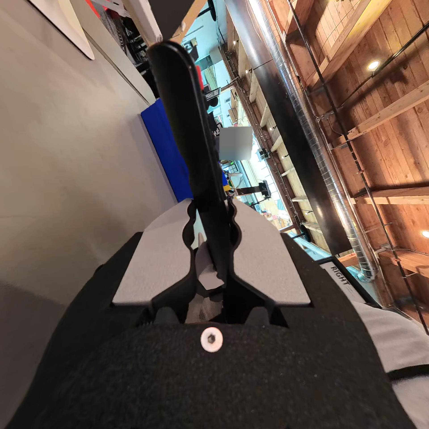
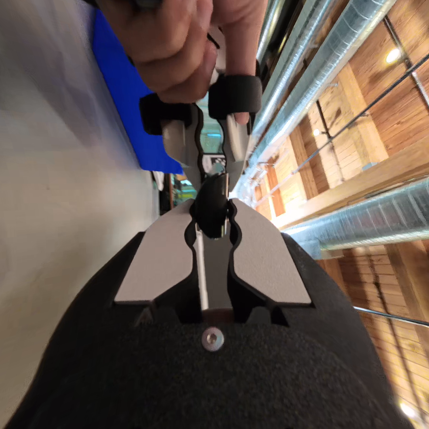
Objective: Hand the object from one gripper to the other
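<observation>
Across the left of the frame runs a pale wall (image 1: 58, 162), its blue panel (image 1: 162, 148) just behind the long black object (image 1: 183, 120). Centre frame, the left gripper (image 1: 212, 206) clenches that object; the right gripper (image 2: 211, 206) grips its far end, the holder's hand (image 2: 176, 46) above

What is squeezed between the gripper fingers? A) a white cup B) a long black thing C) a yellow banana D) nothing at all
B: a long black object sits clamped between the left gripper fingers, and its rounded end is also pinched at the tips of the right gripper.
</observation>
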Available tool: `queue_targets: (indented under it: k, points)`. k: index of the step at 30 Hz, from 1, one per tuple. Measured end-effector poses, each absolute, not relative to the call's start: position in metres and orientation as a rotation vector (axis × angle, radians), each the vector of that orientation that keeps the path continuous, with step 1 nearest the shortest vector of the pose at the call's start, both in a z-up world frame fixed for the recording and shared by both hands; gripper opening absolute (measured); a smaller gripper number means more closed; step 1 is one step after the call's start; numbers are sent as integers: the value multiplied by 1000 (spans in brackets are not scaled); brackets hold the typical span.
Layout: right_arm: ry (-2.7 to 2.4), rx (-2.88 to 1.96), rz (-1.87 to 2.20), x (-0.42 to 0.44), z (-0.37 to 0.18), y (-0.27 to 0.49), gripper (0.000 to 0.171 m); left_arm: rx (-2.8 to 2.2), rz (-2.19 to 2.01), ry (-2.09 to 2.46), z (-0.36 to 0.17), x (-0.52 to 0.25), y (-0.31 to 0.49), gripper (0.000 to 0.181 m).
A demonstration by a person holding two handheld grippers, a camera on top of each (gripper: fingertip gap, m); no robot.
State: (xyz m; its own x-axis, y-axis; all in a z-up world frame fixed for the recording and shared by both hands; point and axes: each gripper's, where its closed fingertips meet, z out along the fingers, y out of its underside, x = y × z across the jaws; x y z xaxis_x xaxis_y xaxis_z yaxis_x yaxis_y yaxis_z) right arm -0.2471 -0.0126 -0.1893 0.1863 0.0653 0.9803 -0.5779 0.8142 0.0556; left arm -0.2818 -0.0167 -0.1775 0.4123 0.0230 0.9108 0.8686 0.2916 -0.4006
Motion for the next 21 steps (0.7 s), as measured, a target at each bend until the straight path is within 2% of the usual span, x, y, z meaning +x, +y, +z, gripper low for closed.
queue_targets:
  k: [5, 7, 10, 14, 19, 21]
  points:
    - [-1618, 333, 686, -256, -206, 4, 36, -1212, -539, -953, -177, -292, -28, 25]
    - [-1662, 292, 681, -270, -210, 23, 23, -1258, -431, -924, -175, -297, -36, 25]
    - [-1876, 12, 814, -295, -226, 46, 37, -1352, -301, -838, -171, -298, -38, 25]
    - [-2208, -352, 1310, -281, -233, 30, 43, -1401, -290, -683, -159, -281, -26, 24]
    - [-2466, -519, 1971, -236, -212, 4, 47, -1322, -378, -593, -147, -266, -17, 24]
    - [-2496, -580, 2246, -222, -198, -6, 60, -1333, -386, -572, -147, -261, -13, 24]
